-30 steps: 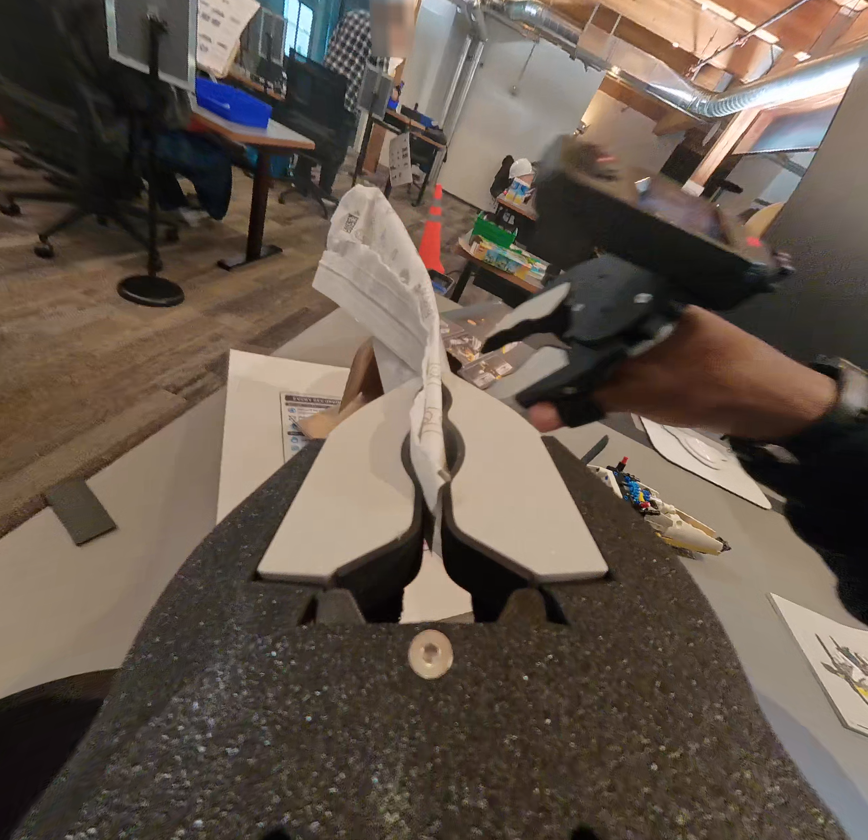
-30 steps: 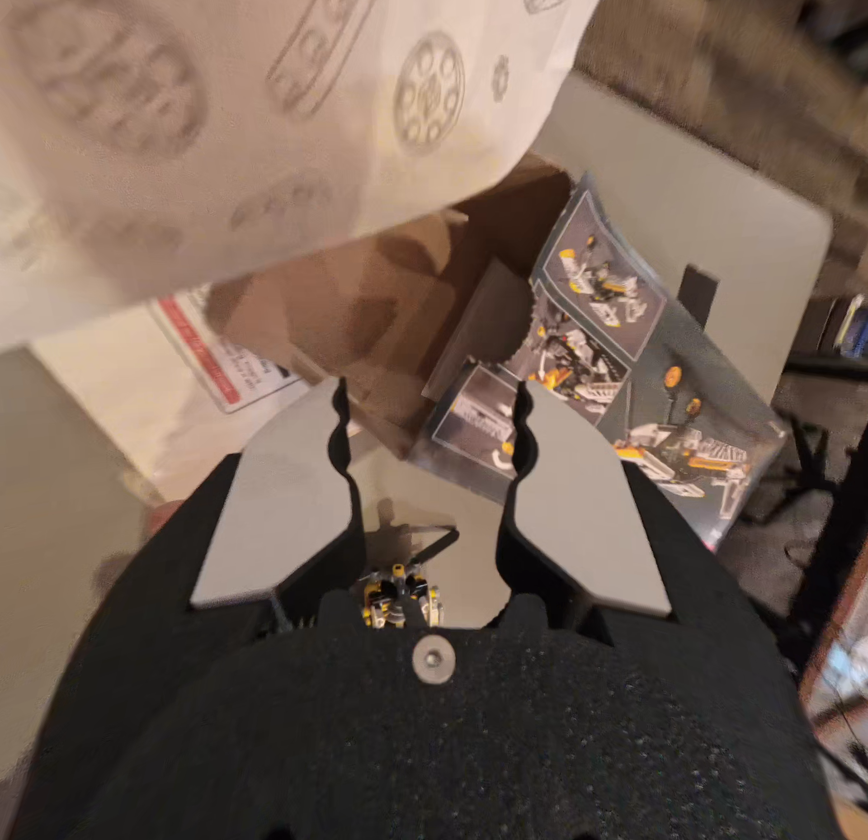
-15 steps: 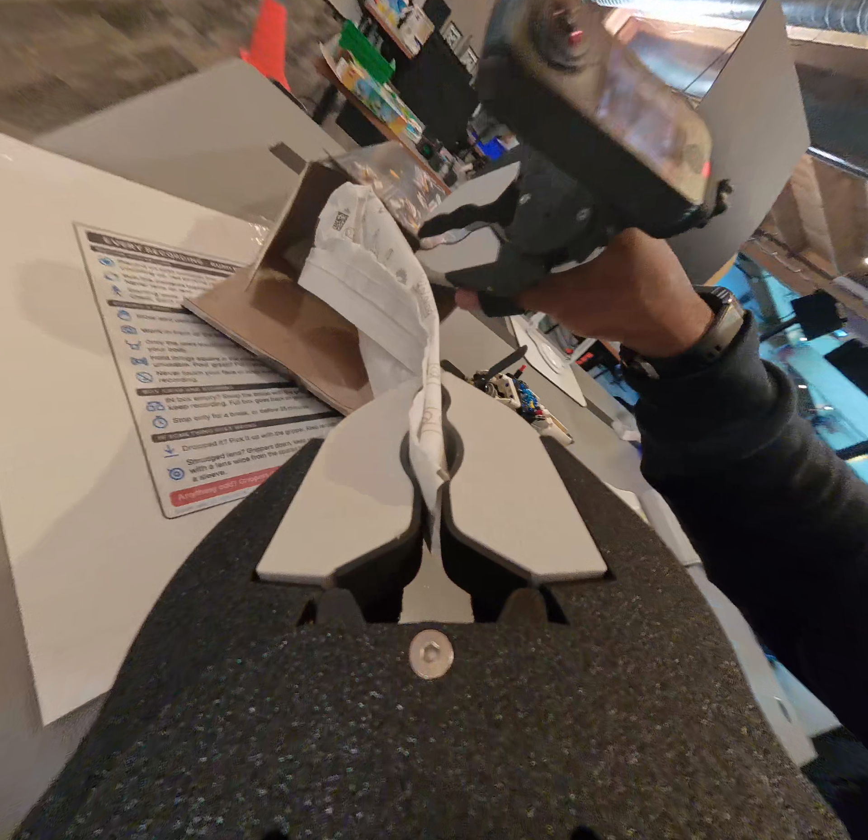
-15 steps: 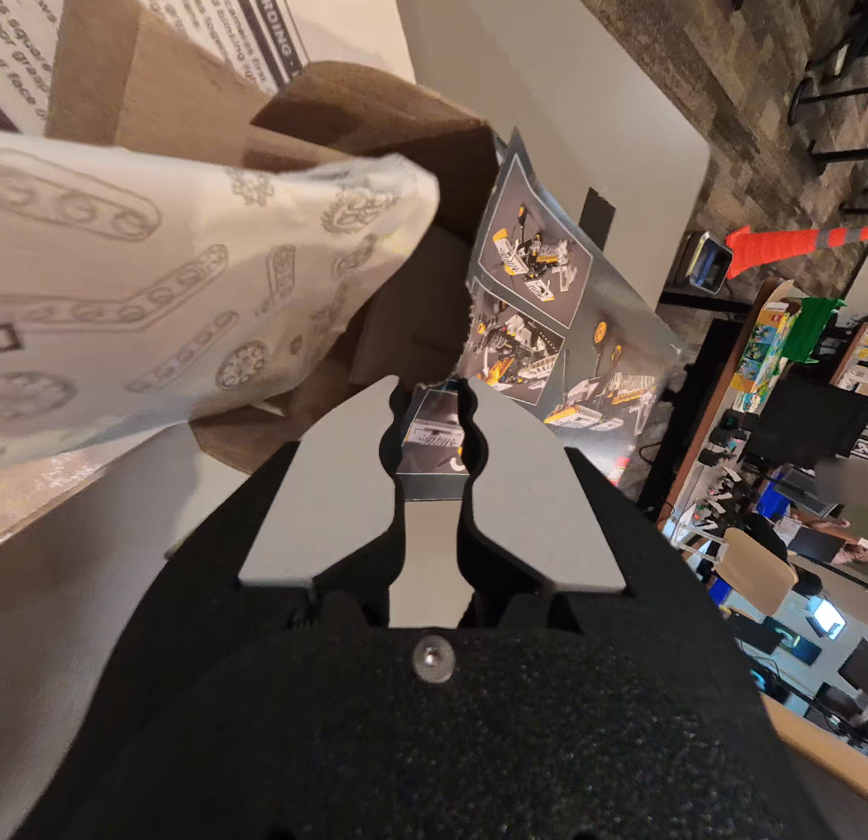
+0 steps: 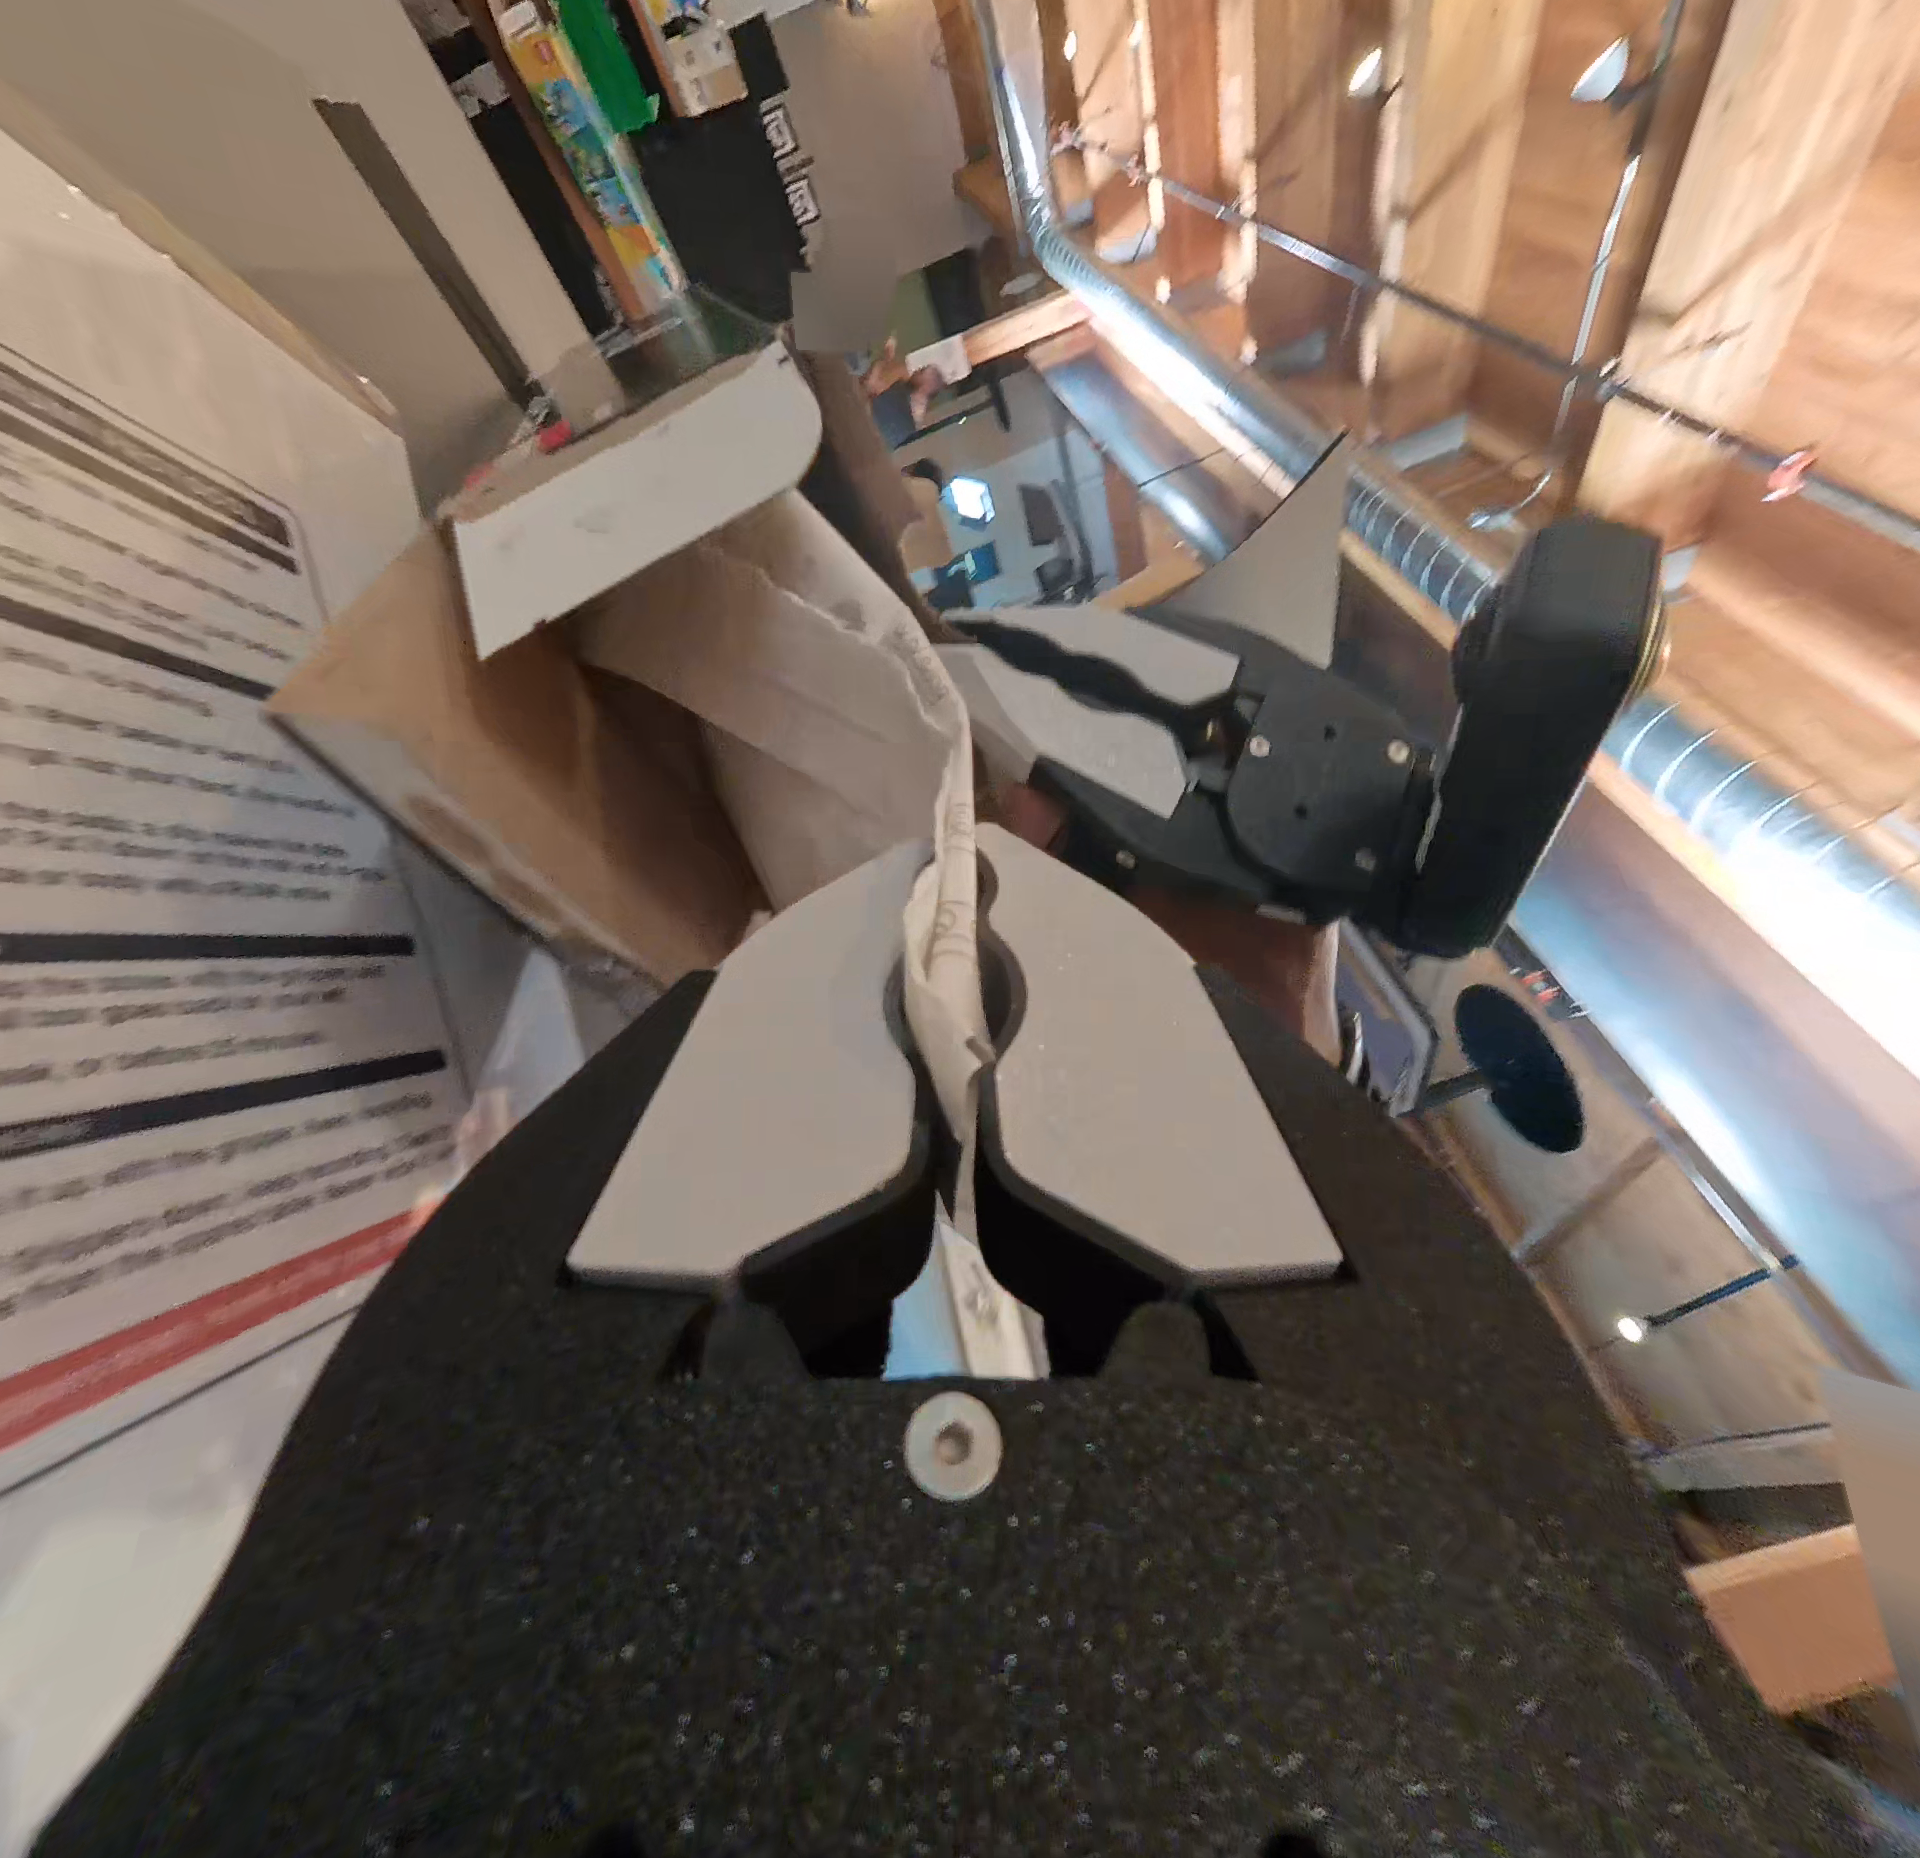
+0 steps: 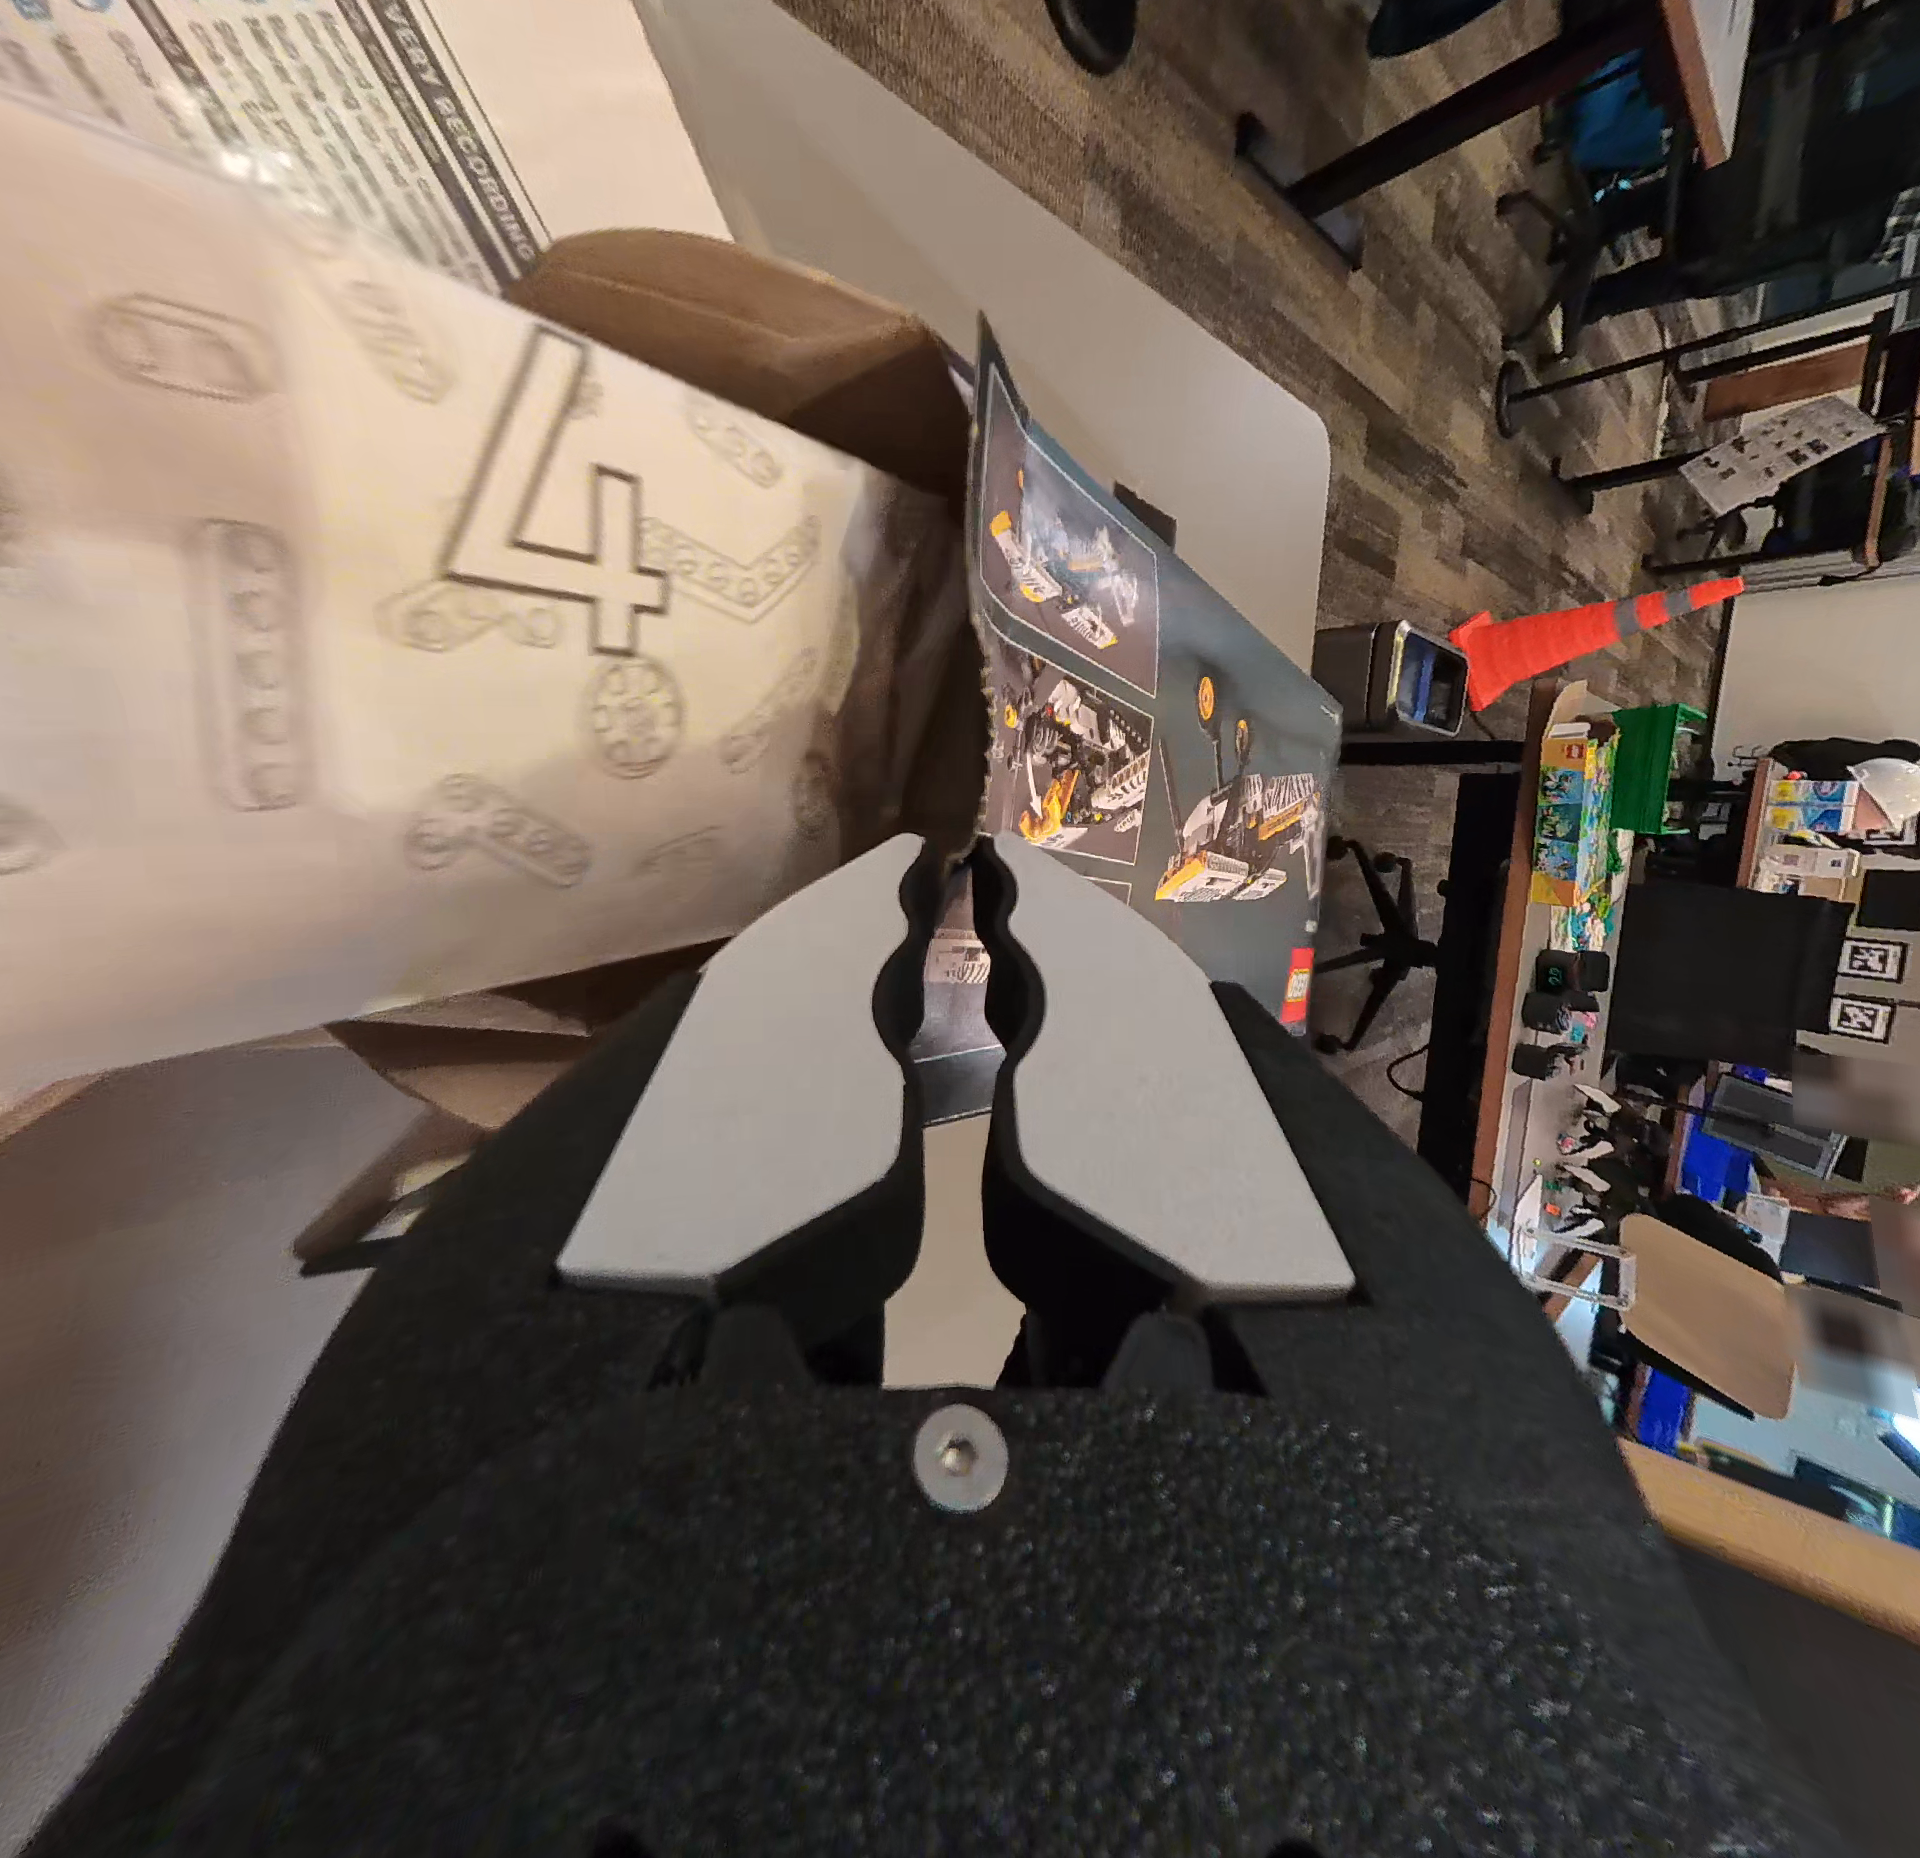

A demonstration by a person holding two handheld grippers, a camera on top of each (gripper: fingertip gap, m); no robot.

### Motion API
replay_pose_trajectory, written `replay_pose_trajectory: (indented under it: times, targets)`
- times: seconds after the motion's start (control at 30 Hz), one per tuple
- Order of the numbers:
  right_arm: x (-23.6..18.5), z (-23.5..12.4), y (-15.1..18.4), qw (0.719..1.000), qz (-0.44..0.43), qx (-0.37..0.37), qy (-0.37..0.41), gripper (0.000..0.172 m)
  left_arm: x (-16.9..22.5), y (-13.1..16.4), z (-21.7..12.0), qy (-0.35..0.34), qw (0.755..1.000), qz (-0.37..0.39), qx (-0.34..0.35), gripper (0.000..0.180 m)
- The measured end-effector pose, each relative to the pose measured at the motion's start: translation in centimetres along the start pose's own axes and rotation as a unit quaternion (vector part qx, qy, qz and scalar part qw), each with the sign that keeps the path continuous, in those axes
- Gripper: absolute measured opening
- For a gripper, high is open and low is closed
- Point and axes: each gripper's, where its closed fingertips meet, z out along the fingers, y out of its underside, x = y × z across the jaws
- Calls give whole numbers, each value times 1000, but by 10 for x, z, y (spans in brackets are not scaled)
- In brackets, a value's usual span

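On the left lies a laminated printed sheet (image 5: 156, 873) flat on the white table (image 6: 1039, 302), and on it rests the open cardboard box (image 5: 499, 748), brown inside, its white flap (image 5: 623, 499) folded back so the mouth stays clear. A white paper bag (image 6: 364, 613), printed with grey outlines of building parts and a large numeral, reaches from that mouth toward the left gripper (image 5: 961, 873). The gripper's two grey fingers (image 5: 769, 1081) are pressed together on the bag's gathered edge, the paper crumpled flat between them — a pinch at the seam, which lets the body of the bag hang free toward the box. Further right, the right gripper (image 6: 961, 863) sits with its fingers almost together on the torn edge of the box's printed outer panel (image 6: 1195, 748), apparently pinching it — plausibly to steady the box. Whether its pads truly press is hard to tell.
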Motion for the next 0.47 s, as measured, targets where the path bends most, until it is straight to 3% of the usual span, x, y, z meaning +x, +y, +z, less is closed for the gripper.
replay_pose_trajectory:
  times: [0.03, 0.3, 0.47]
  targets:
    - [-1, -2, -1, 1000, 2, 5, 0, 6, 1, -2, 4, 8, 1000, -8, 11, 3]
    - [-9, -14, -6, 999, 17, 41, 0, 5, 15, -8, 18, 91, 991, -53, 77, 2]
    - [-22, -25, -13, 998, 12, 61, -12, 3, -3, -6, 31, 31, 993, -73, 88, 3]
